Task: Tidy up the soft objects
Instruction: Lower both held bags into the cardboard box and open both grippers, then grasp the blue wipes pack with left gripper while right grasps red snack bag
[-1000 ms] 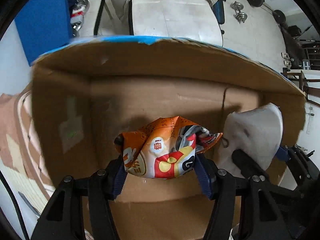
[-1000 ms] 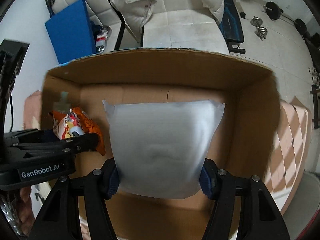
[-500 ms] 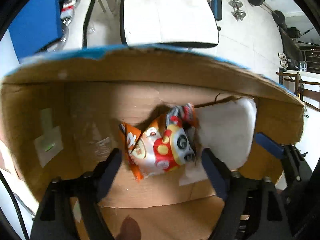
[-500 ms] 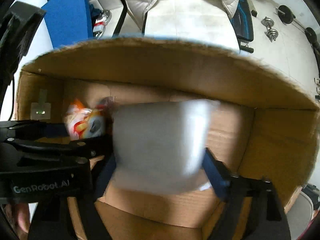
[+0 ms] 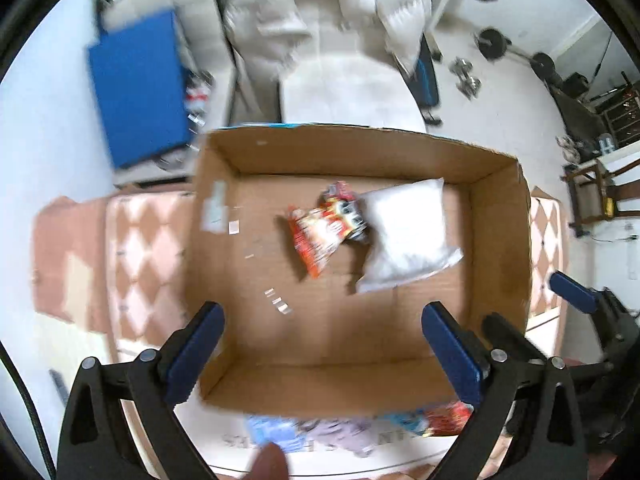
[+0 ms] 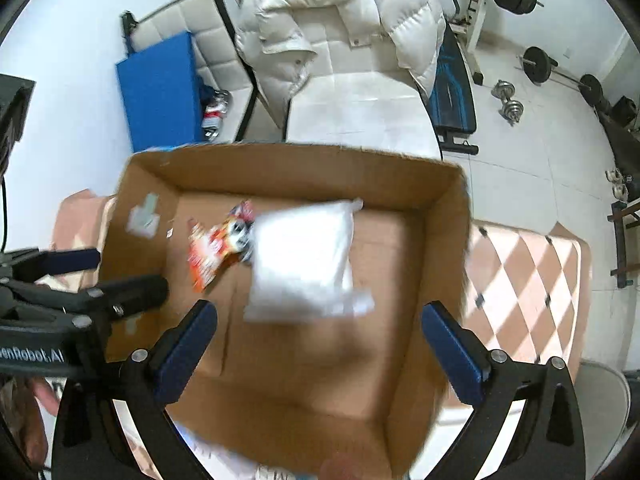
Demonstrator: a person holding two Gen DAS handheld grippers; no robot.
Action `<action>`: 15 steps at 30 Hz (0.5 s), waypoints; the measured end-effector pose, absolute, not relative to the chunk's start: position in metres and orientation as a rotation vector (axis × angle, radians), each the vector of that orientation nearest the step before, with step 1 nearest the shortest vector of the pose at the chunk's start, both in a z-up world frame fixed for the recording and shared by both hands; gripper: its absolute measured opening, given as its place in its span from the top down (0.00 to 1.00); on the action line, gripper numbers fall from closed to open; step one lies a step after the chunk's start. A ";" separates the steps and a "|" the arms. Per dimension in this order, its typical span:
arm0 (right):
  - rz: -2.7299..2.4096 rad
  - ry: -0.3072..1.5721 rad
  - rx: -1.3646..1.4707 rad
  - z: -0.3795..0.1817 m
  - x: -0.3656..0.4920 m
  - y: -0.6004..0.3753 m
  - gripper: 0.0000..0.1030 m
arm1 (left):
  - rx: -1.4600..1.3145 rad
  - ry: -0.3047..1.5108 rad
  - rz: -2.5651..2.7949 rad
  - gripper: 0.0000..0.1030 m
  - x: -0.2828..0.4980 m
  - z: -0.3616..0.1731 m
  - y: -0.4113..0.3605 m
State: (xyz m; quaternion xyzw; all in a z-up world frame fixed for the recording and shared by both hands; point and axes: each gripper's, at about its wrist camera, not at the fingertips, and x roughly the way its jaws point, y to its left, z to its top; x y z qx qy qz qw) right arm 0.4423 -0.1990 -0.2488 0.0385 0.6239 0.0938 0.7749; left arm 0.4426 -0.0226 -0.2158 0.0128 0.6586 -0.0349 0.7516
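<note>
Snack bag [image 5: 326,228] below opening left tongs [image 5: 322,354]

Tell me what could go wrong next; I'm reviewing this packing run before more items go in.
1. The snack bag leans against the white pillow pack; further drops on top could crush it.
2. Both lie mid-box, wasting the cardboard box's corners.
3. The left tongs and right tongs, jaws opening and empty, hover close together and may collide.
</note>
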 end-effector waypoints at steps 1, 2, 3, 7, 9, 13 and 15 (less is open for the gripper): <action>0.209 1.339 0.088 -0.243 0.430 -0.203 0.00 | 0.043 1.412 -0.056 0.02 0.428 -0.210 -0.019; 0.209 1.324 0.077 -0.237 0.414 -0.204 0.00 | 0.057 1.383 -0.032 0.02 0.412 -0.207 -0.013; 0.194 1.314 0.046 -0.234 0.398 -0.206 0.00 | 0.071 1.350 -0.004 0.02 0.389 -0.204 -0.006; 0.140 1.304 -0.044 -0.237 0.336 -0.211 0.00 | 0.112 1.351 0.071 0.02 0.328 -0.226 0.015; 0.123 1.346 -0.062 -0.255 0.310 -0.216 0.00 | 0.093 1.434 0.082 0.02 0.304 -0.259 0.025; 0.119 1.481 -0.038 -0.297 0.279 -0.222 0.05 | 0.082 1.554 0.098 0.02 0.276 -0.311 0.036; 0.130 1.532 -0.023 -0.321 0.269 -0.221 0.07 | 0.092 1.586 0.111 0.02 0.271 -0.332 0.038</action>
